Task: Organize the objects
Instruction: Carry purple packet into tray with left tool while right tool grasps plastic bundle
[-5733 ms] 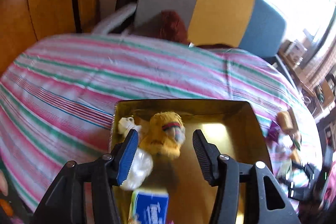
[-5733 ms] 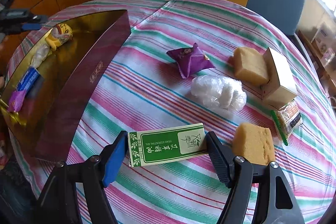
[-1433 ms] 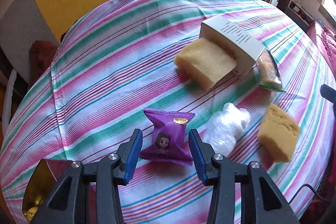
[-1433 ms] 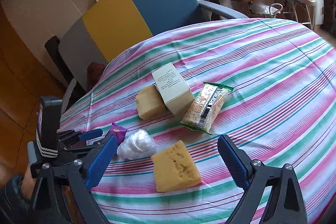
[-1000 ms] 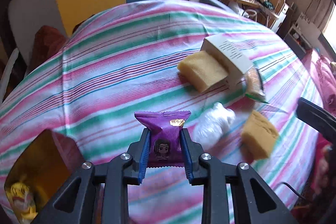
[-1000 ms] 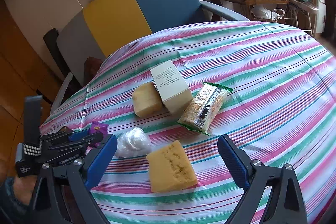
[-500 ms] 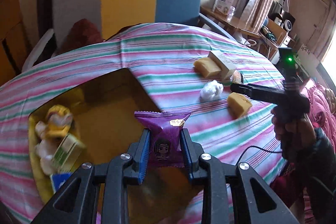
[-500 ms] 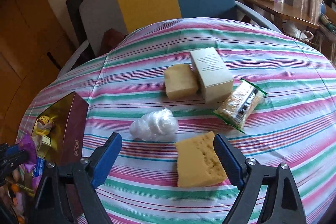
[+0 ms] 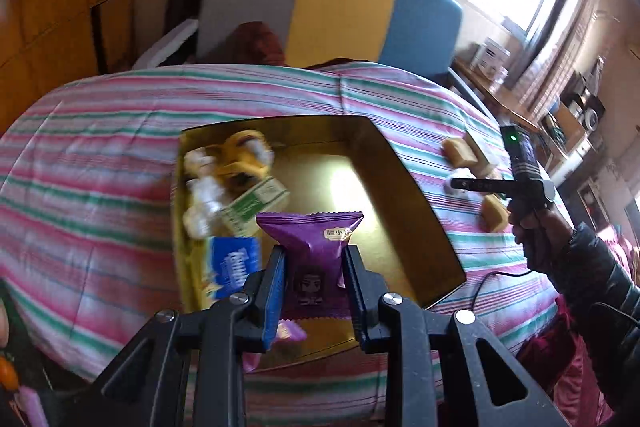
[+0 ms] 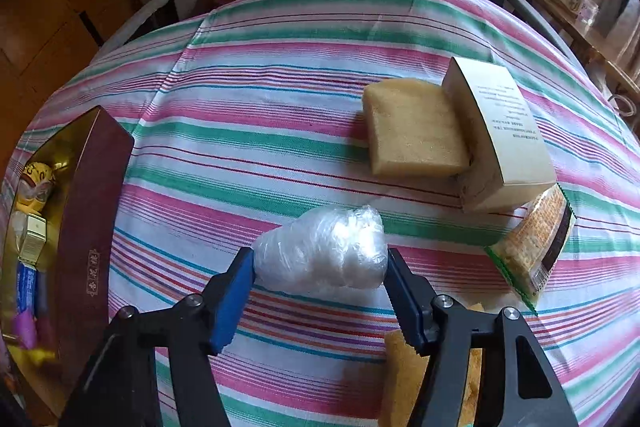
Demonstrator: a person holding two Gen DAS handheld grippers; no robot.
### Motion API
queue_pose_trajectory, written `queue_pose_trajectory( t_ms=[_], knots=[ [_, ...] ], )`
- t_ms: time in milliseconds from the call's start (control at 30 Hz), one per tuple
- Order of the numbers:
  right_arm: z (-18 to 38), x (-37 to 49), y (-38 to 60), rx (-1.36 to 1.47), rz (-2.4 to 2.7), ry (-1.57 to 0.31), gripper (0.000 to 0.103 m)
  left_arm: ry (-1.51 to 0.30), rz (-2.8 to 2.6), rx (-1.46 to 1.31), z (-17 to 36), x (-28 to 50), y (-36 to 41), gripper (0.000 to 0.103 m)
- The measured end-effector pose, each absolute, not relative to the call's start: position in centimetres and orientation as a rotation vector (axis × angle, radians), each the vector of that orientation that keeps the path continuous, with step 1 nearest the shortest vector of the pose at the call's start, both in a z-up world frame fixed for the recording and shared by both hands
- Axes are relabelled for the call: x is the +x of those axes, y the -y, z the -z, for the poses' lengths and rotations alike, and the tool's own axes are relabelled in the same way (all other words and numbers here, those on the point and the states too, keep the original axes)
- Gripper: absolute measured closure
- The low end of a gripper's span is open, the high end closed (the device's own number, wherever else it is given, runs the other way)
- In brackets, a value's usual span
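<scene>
My left gripper (image 9: 314, 267) is shut on a purple snack packet (image 9: 310, 235) and holds it over the near part of the open gold box (image 9: 416, 195). Inside the box lie a yellow plush toy (image 9: 244, 155), a green tea carton (image 9: 256, 203), a blue tissue packet (image 9: 232, 267) and a white plastic wad (image 9: 204, 195). My right gripper (image 10: 319, 263) is low over the striped cloth, its jaws closing. Both pads touch the ends of a clear plastic wad (image 10: 324, 247) between them. The left wrist view shows the right gripper (image 9: 472, 183) held by a hand (image 9: 536, 227).
Beyond the wad lie a yellow sponge (image 10: 412, 131), a white carton (image 10: 504, 131) leaning on it, and a cracker packet (image 10: 536, 239). A second sponge (image 10: 400, 367) sits under my right finger. The box's maroon wall (image 10: 92, 187) stands at the left. A chair is behind the table.
The left gripper lifted the purple packet off the cloth and carried it over the gold box. The right gripper swung left and down to the plastic wad, and its jaws narrowed around it.
</scene>
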State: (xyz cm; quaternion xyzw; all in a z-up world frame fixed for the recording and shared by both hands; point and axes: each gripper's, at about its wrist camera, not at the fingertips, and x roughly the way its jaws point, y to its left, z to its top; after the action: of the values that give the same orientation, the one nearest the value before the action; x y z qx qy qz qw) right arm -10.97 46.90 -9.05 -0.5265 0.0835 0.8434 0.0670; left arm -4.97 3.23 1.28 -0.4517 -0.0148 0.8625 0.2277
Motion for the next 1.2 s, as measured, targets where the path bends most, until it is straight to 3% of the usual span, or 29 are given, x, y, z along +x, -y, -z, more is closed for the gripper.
queue_pose_trajectory(
  t_ms=[100, 533, 800, 1200],
  knots=[
    [8.4, -10.6, -46.1, -1.577, -2.564, -0.228, 0.05, 0.097, -2.411, -1.268, -0.8, -4.8, -1.3, 0.075],
    [7.7, -5.3, -38.5, -1.585, -2.736, 0.071, 0.051, 0.202, -2.408, -1.295, 0.4, -4.5, -0.8, 0.075],
    [7.8, -5.1, -39.6, -1.551, -2.755, 0.014, 0.051, 0.127, -2.381, -1.27, 0.0, -8.9, -6.5, 0.075],
    [7.6, -5.4, -39.5, -1.556, -2.778, -0.011, 0.051, 0.051, -2.357, -1.421, 4.8, -19.1, -13.1, 0.075]
  ],
)
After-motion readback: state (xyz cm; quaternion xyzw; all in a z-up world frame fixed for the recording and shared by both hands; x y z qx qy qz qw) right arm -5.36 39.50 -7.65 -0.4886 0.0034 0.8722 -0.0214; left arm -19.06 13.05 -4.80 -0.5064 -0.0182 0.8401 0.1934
